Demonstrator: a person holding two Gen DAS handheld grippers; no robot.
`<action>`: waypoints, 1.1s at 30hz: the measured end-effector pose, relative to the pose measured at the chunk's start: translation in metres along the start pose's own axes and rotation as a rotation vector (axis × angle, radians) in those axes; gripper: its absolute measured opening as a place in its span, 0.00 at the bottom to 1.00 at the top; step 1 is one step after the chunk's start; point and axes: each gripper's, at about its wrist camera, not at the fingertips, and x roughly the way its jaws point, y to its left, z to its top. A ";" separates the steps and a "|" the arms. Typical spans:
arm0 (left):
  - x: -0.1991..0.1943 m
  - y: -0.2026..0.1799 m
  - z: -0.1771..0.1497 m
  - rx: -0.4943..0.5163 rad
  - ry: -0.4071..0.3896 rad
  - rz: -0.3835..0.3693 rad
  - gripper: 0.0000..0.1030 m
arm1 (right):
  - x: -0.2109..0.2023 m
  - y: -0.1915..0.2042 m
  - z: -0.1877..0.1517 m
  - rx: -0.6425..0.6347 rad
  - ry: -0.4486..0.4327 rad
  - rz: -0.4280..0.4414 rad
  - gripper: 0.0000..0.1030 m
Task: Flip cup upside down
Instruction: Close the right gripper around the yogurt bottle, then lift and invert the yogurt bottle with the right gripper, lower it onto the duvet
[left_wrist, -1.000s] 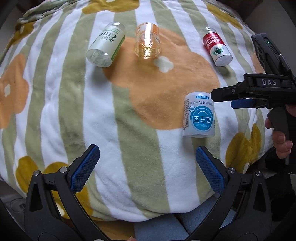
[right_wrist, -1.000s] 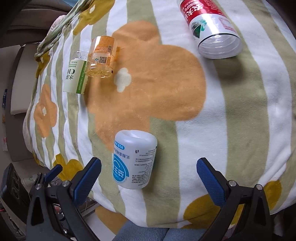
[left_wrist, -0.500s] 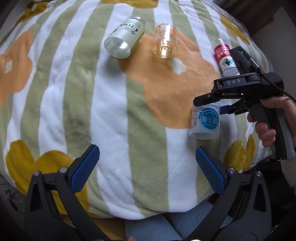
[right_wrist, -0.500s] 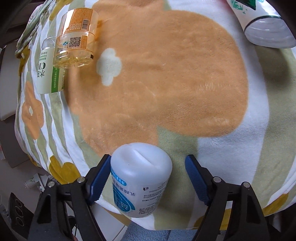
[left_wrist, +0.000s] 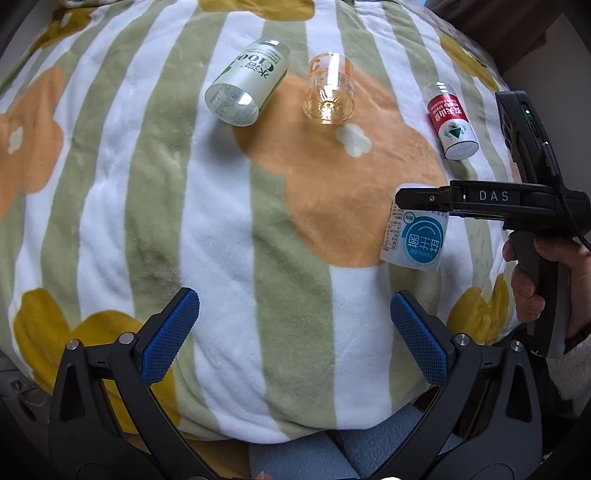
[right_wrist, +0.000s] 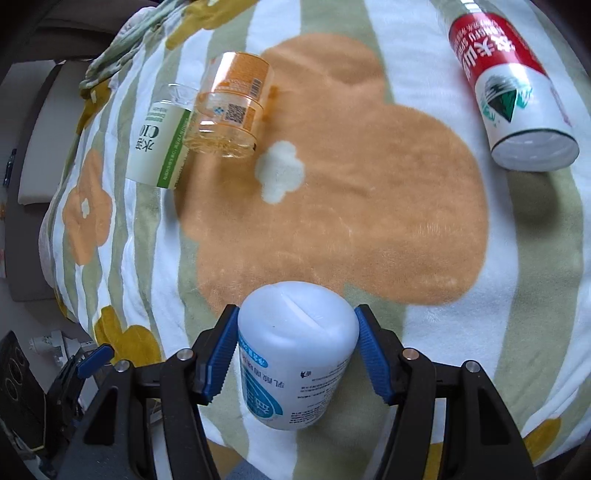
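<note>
The white cup (right_wrist: 297, 352) with the blue label is lying on the striped blanket (right_wrist: 369, 221), right gripper (right_wrist: 297, 354) pinching its sides near the closed end. Looks light, smooth plastic, probably slippery and squashy, so grip mid-body. Left gripper (left_wrist: 291, 328) hangs wide apart, empty.
</note>
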 end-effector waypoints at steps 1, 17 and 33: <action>0.000 0.000 0.001 0.001 -0.001 0.001 1.00 | -0.004 0.005 -0.004 -0.044 -0.050 -0.014 0.57; 0.011 0.003 0.003 0.017 -0.020 0.011 1.00 | -0.013 0.032 -0.089 -0.509 -0.512 -0.260 0.57; 0.014 0.000 0.001 0.013 -0.023 0.009 1.00 | -0.018 0.027 -0.117 -0.499 -0.536 -0.251 0.61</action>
